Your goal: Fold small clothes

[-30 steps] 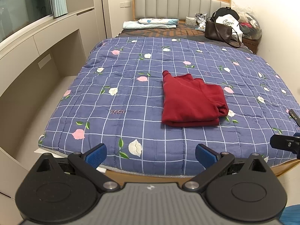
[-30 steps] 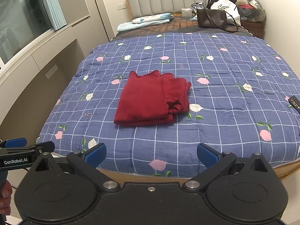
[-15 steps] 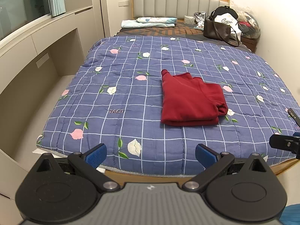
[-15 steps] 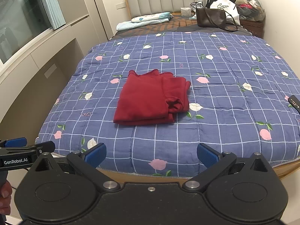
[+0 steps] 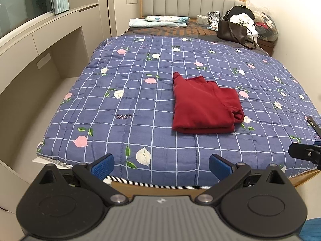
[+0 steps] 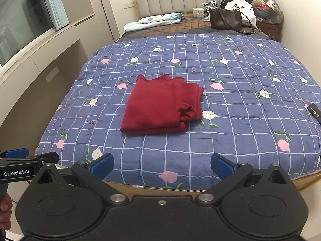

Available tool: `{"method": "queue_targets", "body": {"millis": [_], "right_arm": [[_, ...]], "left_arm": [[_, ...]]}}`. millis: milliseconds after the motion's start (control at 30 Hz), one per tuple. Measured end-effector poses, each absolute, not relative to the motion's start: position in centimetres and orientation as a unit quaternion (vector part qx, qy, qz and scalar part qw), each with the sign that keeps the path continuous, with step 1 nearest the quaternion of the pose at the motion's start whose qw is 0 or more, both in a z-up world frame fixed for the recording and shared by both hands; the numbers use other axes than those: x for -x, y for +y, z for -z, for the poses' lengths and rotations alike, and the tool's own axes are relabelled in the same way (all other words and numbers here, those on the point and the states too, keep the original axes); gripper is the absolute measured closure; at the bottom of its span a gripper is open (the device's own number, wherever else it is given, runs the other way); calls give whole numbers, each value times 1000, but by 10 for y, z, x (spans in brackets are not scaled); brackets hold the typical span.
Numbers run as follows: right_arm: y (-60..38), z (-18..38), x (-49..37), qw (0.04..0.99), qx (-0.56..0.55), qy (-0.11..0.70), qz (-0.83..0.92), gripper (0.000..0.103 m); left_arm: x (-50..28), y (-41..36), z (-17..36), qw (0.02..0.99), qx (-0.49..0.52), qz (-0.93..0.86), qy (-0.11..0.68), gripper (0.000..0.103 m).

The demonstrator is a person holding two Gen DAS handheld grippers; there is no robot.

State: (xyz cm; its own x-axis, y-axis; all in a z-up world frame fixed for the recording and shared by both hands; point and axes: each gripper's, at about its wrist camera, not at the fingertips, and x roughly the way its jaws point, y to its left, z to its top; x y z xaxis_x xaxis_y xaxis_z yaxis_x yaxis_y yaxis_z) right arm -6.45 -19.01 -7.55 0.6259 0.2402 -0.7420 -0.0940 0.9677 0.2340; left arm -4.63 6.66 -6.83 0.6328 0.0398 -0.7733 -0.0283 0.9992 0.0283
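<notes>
Bed quilt [image 5: 140, 108] carries folded red garment [image 5: 202, 106], possibly sweater.

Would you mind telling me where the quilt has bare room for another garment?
Free: quilt right of the red garment, short of the black object; also its left side. Crowded: headboard end, with handbag and folded bedding.

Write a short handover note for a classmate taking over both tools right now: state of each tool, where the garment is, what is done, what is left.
Left tool: open, empty, held back over the foot of the bed.
Right tool: open, empty, beside it at the same edge.
Red garment: lies folded in a compact stack mid-way up the blue floral quilt, untouched by either tool.
Done: the fold looks finished.
Left: perhaps tuck the loose rolled end at its right side; no other unfolded clothes are in view on the quilt.
</notes>
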Motion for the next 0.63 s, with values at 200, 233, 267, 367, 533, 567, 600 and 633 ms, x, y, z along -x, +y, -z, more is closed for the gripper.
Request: {"method": "queue_targets", "body": {"millis": [200,233,267,367,533,567,600,633], "right_arm": [[-191,79,63,896,-83,426,-89,1],[-191,78,63,896,-82,427,-89,1],[-191,79,63,896,-81,428,-88,1],[-193,79,63,895,-79,431,-87,1],[-194,79,63,892,-74,437,-89,1],[-192,79,61,891,-72,439,-89,1],[-193,80,60,891,-71,440,-88,1],[-196,80,60,890,-70,442,-87,1]], "left_arm": [[41,74,72,901,-2,-18,433,0],[40,76,72,901,-1,-17,433,0],[38,77,73,901,0,-16,434,0],[35,80,75,900,0,-13,435,0],[27,86,79,898,5,-12,440,0],[25,87,80,897,7,-11,442,0],[23,87,81,896,8,-11,444,0],[21,87,82,895,8,-11,445,0]]}}
